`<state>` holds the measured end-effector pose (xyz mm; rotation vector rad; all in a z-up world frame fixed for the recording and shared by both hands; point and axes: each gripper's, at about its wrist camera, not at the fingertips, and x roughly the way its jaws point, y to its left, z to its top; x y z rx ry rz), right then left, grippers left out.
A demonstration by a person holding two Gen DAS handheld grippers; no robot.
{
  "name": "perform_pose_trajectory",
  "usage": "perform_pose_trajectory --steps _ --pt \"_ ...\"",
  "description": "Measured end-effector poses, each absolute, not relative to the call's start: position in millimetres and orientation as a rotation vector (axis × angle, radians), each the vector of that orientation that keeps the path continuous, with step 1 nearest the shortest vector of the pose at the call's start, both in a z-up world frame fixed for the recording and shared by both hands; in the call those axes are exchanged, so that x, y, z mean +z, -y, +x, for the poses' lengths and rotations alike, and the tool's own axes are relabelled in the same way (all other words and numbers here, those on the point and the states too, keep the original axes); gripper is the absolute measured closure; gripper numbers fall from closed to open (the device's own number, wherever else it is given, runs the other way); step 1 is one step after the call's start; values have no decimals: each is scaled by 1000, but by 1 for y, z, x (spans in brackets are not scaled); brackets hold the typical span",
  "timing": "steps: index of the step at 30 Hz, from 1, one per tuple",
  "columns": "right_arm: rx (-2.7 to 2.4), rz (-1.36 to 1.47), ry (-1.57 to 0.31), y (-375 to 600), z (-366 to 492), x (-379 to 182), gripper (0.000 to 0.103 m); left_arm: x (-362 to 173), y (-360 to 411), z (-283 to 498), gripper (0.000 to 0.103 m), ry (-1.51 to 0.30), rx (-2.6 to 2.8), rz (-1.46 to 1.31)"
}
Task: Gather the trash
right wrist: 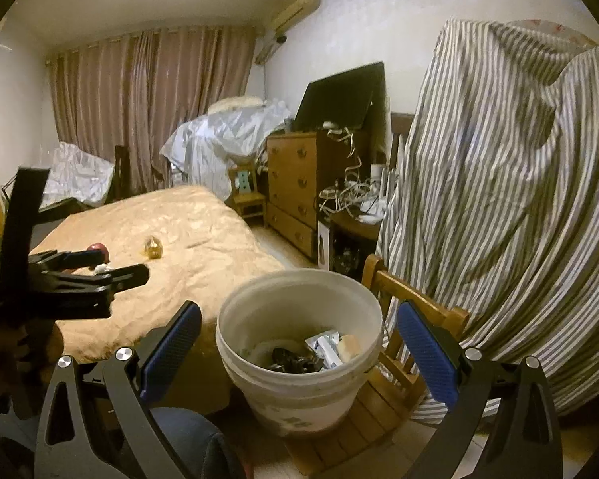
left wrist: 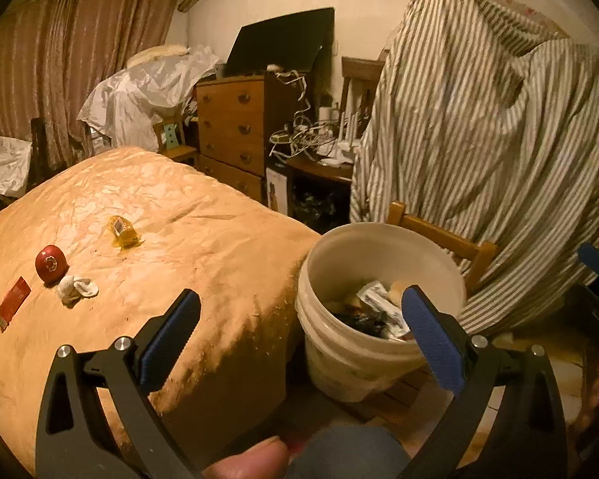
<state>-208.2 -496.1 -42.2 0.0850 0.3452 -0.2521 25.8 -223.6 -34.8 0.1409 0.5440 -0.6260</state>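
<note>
A white bucket (left wrist: 379,319) (right wrist: 299,359) with wrappers and dark scraps inside stands on a low wooden chair beside the table. On the tan-covered table (left wrist: 179,239) lie a yellow wrapper (left wrist: 123,231) (right wrist: 153,246), a red round object (left wrist: 51,263) (right wrist: 100,250), a crumpled white tissue (left wrist: 77,288) and a flat red packet (left wrist: 12,303). My left gripper (left wrist: 299,327) is open and empty, between the table edge and the bucket. My right gripper (right wrist: 299,335) hangs open and empty over the bucket. The left gripper (right wrist: 100,271) also shows in the right wrist view, over the table.
A striped sheet (left wrist: 479,139) drapes over something tall at the right. A wooden dresser (left wrist: 235,127) with a dark screen (left wrist: 283,40) stands at the back, next to a low stand full of cables (left wrist: 311,139). Plastic-covered heaps (left wrist: 139,92) sit by the curtains.
</note>
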Motion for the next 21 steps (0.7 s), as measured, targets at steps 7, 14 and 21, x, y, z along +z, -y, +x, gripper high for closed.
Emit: perform_pose_trajectory --steps 7,14,21 --pt "-266 84 -297 481 -244 -34 5 -27 205 -12 6 -489 -622 128" --pt "-281 84 -289 474 -267 -39 5 -21 203 -36 5 -452 -645 147" --pt "-295 87 -295 477 -278 -44 5 -22 202 -38 5 -456 -650 146"
